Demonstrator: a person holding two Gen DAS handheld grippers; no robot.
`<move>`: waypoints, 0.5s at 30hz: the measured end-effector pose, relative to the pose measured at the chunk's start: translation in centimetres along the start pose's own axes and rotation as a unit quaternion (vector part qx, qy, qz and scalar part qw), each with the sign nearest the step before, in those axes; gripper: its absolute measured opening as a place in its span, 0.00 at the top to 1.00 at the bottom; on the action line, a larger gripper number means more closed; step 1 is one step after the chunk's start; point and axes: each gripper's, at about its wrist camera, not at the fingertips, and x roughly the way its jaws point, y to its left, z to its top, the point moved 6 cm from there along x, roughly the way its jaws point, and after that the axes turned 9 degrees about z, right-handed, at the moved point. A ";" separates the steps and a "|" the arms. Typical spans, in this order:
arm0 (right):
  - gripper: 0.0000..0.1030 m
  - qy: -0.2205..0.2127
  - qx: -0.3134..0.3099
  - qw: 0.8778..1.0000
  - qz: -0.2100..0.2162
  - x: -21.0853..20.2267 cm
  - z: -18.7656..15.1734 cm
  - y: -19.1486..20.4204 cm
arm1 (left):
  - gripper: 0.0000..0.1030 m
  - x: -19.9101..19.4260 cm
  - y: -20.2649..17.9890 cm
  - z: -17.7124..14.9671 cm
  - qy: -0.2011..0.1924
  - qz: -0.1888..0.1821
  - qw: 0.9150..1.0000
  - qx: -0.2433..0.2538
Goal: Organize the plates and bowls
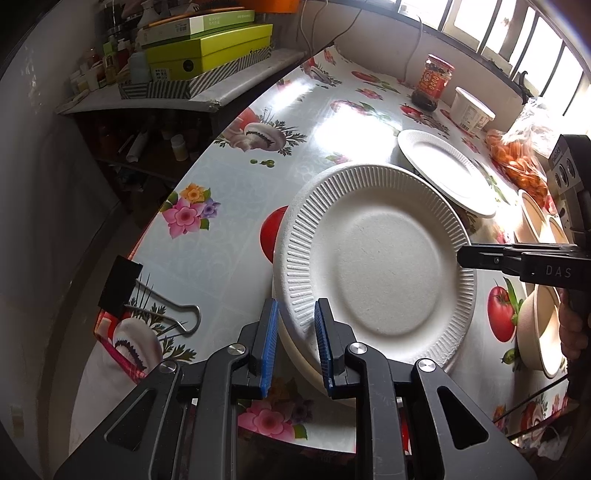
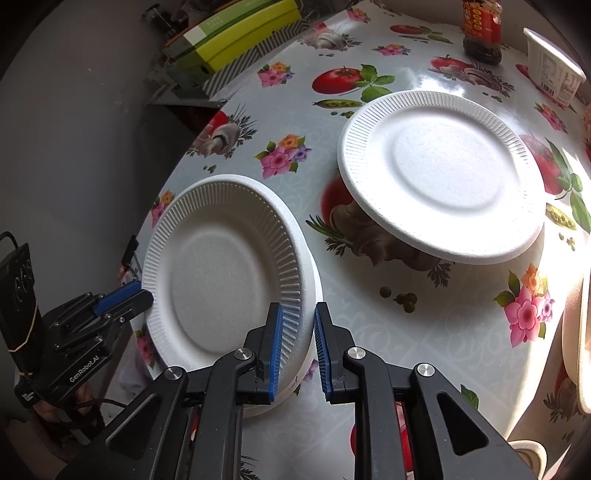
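Plates first: a white ribbed paper plate [image 1: 376, 266] is held tilted above the flowered tablecloth [image 1: 229, 206], with another white plate or bowl edge showing just beneath it. The left gripper [image 1: 295, 332] has its blue pads [image 1: 269, 343] set either side of the plate's rim at about 6 o'clock in the left wrist view, and the rim sits clenched between them. The right gripper [image 2: 298, 332] grips the same plate [image 2: 229, 273] on its opposite edge; in the left wrist view that gripper [image 1: 461, 256] comes in from 3 o'clock with its black tips closed onto the rim. In the right wrist view the plate's ribbed edge runs between the blue pads [image 2: 275, 343], and the left gripper [image 2: 136, 291] shows at 9 o'clock, pinching the far rim.

A second paper plate [image 2: 439, 173] lies at about 1 o'clock from the held one in the right wrist view, raised off the cloth, though what it rests on I cannot tell. Farther back, at 12 o'clock, stand a red-labelled jar [image 2: 482, 29] and a white tub [image 2: 554, 66]. Tan bowls [image 1: 539, 332] sit at 3 o'clock of the plate in the left wrist view, near a bag of orange fruit [image 1: 517, 155]. A black binder clip [image 1: 122, 288] is clamped on the table's edge at 9 o'clock.
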 end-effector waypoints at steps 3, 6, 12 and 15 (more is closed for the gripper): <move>0.83 0.003 -0.002 1.000 -0.003 0.0 -0.2 0.2 | 0.79 -0.4 -0.1 -0.1 -0.002 0.003 1.000 0.002; 0.82 0.000 -0.004 1.000 -0.002 -0.3 -0.3 0.3 | 0.79 -0.8 -0.3 0.0 -0.008 0.008 1.000 0.009; 0.82 0.002 -0.002 1.000 0.000 -0.2 -0.6 0.4 | 0.79 -0.5 0.0 -0.2 0.006 -0.005 1.000 -0.004; 0.82 0.006 -0.001 1.000 0.001 0.1 -0.8 0.3 | 0.79 -0.3 0.0 -0.3 0.010 -0.006 1.000 -0.004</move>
